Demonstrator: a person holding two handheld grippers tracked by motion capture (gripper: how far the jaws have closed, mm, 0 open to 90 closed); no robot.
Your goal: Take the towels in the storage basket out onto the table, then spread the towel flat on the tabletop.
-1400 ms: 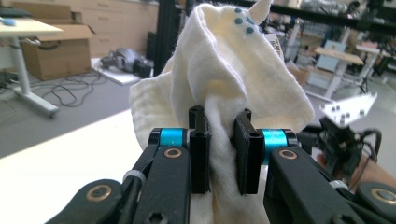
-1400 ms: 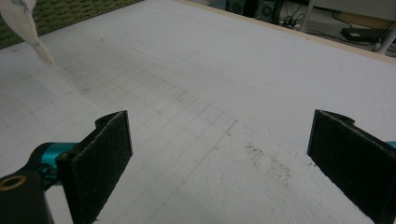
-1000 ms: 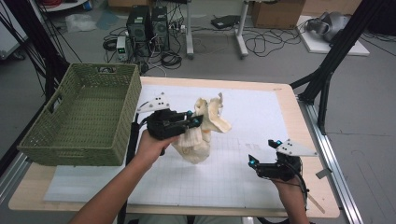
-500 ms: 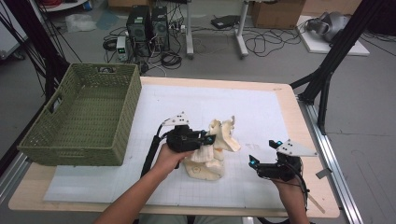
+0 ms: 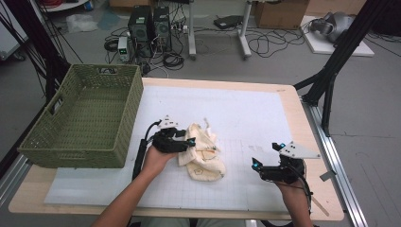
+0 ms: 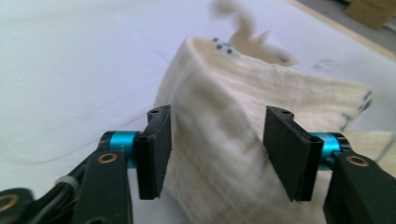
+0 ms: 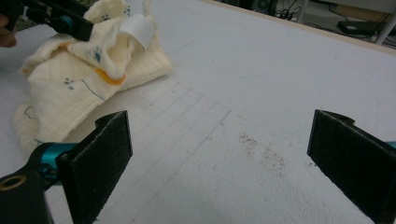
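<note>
Green wicker basket [image 5: 80, 118] sits at the left end of the table [image 5: 265, 101], not involved yet. Cream cloth [image 5: 203, 151] lies crumpled on the white mat near table centre, just right of the basket. My read on it: light, soft, limp, no slip risk, not fragile; it'll sag and drag wherever it isn't held. Best hold is a raised fold or the top edge (a flat layer would just bunch up under the pads).

Left gripper [image 6: 217, 154]: jaws have just been opening, now parted, with a ridge of cloth standing between them but neither pad pressing on it, so released. Right gripper [image 7: 219, 163]: jaws wide apart over bare mat, nothing between.

Versus earlier: the cloth was hanging lifted off the table from the left gripper; now it's down in a heap and the left hand is lower. Right hand unchanged.
</note>
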